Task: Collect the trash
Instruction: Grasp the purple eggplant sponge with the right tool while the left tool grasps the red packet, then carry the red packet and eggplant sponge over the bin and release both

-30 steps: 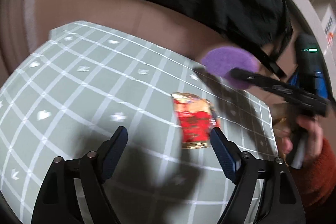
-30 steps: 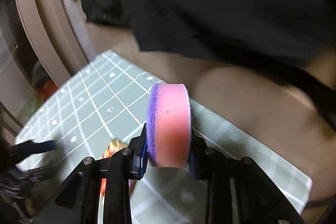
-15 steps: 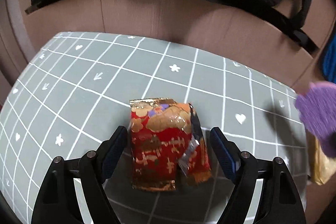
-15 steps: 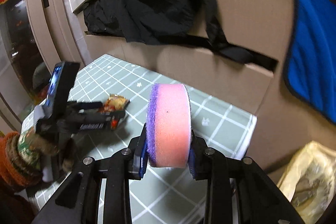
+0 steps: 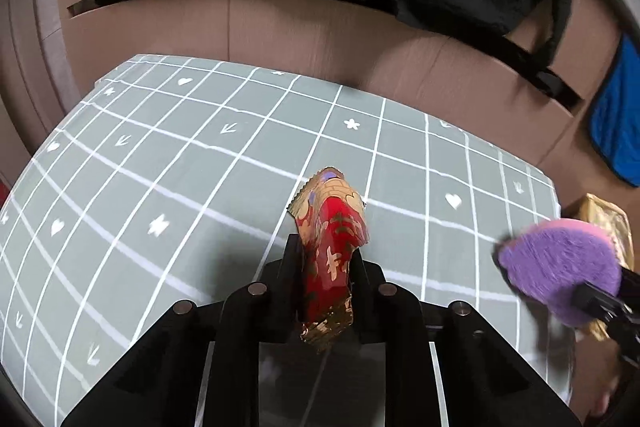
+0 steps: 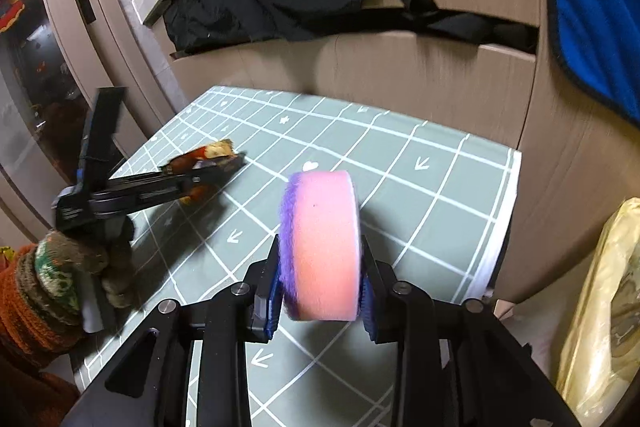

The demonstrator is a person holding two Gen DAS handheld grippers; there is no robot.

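The gridded counter point(image 5: 180, 155) lies bare left of the wrapper point(image 5: 332, 251). A brown wall point(image 5: 280, 31) closes its far edge; the yellow bag point(image 6: 600, 307) stands beyond its right edge.

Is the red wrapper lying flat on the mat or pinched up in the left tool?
Pinched up. The red wrapper is squeezed between the shut fingers of the left tool, crumpled narrow, above the mat.

Left hand-held gripper point(image 5: 326, 255) and right hand-held gripper point(image 6: 320, 279), both clamped tight.
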